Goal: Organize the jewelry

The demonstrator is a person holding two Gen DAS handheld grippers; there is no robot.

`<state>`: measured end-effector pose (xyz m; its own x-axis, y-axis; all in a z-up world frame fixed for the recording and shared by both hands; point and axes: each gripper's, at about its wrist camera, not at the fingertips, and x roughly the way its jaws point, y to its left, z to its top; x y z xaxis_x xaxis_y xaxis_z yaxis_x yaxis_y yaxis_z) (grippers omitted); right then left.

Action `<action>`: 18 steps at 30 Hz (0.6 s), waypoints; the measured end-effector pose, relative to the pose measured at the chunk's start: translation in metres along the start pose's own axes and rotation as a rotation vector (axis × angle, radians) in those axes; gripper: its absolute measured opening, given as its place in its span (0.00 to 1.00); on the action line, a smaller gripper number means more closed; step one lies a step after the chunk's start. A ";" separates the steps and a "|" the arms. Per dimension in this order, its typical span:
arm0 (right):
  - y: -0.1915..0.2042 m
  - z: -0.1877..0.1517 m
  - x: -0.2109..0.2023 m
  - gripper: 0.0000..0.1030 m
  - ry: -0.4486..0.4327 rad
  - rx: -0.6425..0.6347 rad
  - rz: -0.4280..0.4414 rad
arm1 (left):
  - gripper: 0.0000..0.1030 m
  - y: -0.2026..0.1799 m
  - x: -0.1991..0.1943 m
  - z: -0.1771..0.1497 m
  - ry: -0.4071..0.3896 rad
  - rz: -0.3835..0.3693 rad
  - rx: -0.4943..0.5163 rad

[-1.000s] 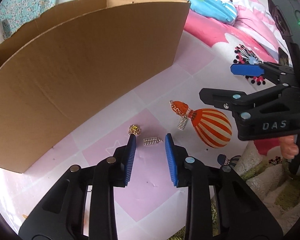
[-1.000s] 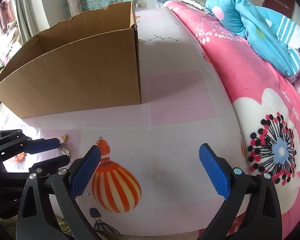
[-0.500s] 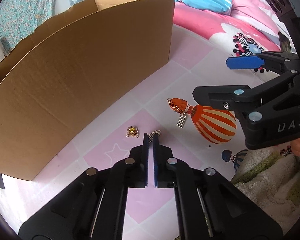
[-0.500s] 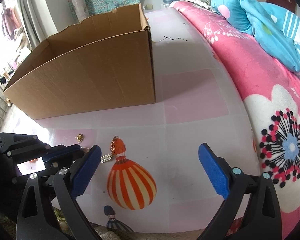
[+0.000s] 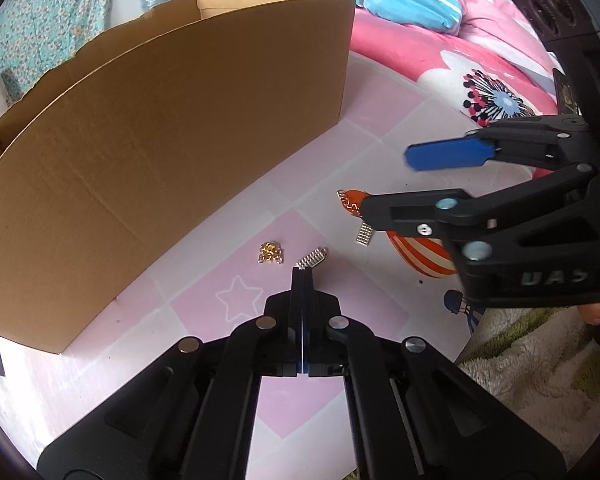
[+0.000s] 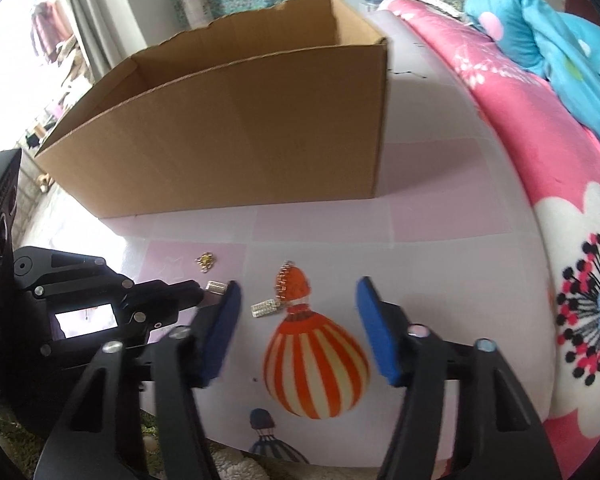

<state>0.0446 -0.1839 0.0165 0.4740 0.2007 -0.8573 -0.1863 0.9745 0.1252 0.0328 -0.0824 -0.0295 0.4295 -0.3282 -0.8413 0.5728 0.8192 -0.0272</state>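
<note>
My left gripper (image 5: 302, 276), centre frame, is clamped on the silver charm (image 5: 312, 258) for boxing. My right gripper (image 6: 298, 328) is closing around the second charm (image 6: 264, 307), which lies untouched below the cardboard box (image 6: 236, 128).

The box (image 5: 160, 128) is plain brown cardboard, matt, with faint creases. The mat (image 5: 240, 308) under it looks like smooth printed plastic with a soft sheen. The gold charm (image 5: 270, 253) and the two silver charms (image 5: 313, 258) (image 6: 265, 307) are shiny metal. Both claws, left (image 5: 302, 280) and right (image 6: 298, 320), are matt black plastic with bright metal pins and blue pads (image 6: 220, 332) that look rubbery. The quilt (image 6: 540, 120) is printed cloth; the rug (image 5: 540, 360) is shaggy pile.
</note>
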 end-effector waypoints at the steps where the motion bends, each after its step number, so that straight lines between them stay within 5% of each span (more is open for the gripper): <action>1: 0.003 0.001 0.002 0.42 0.004 -0.012 0.003 | 0.00 0.001 -0.001 -0.001 -0.001 -0.001 -0.002; 8: 0.012 0.001 0.019 0.11 0.054 -0.035 -0.001 | 0.00 0.003 -0.001 -0.003 -0.005 -0.005 -0.011; 14: 0.010 -0.001 0.016 0.03 0.053 -0.030 -0.002 | 0.00 0.005 -0.004 -0.004 -0.021 -0.034 -0.027; 18: -0.005 -0.004 0.011 0.02 0.049 0.076 0.086 | 0.00 0.001 -0.014 -0.001 -0.075 -0.054 -0.014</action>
<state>0.0468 -0.1869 0.0045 0.4161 0.2802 -0.8651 -0.1580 0.9591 0.2347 0.0267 -0.0764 -0.0183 0.4494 -0.4061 -0.7957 0.5870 0.8057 -0.0796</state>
